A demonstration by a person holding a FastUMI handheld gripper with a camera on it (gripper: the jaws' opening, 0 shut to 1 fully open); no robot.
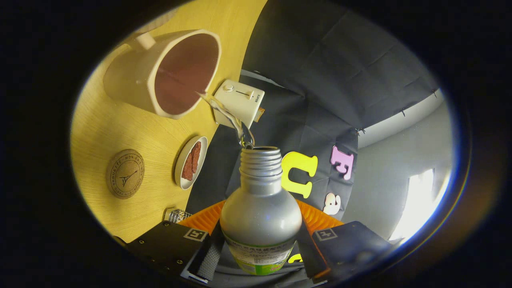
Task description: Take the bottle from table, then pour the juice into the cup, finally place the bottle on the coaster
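We held the bottle point(261, 216) clamped between both fingers of the hand-held gripper point(260, 256), tilted over the cup point(160, 72) near the worktop point(120, 132) edge, and judged that any wobble could send the thin stream past the rim.

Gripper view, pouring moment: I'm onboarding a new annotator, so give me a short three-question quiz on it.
1. True or false: the gripper is shut on the silver metal bottle with the threaded open neck.
2. Where does the clear stream of liquid land? A) the round cork coaster B) the cream ceramic cup with the dark red inside C) the small white dish of reddish food
3. Fill in: the white toaster stands just beyond the ____.

Key: 1 true; 2 B; 3 cup.
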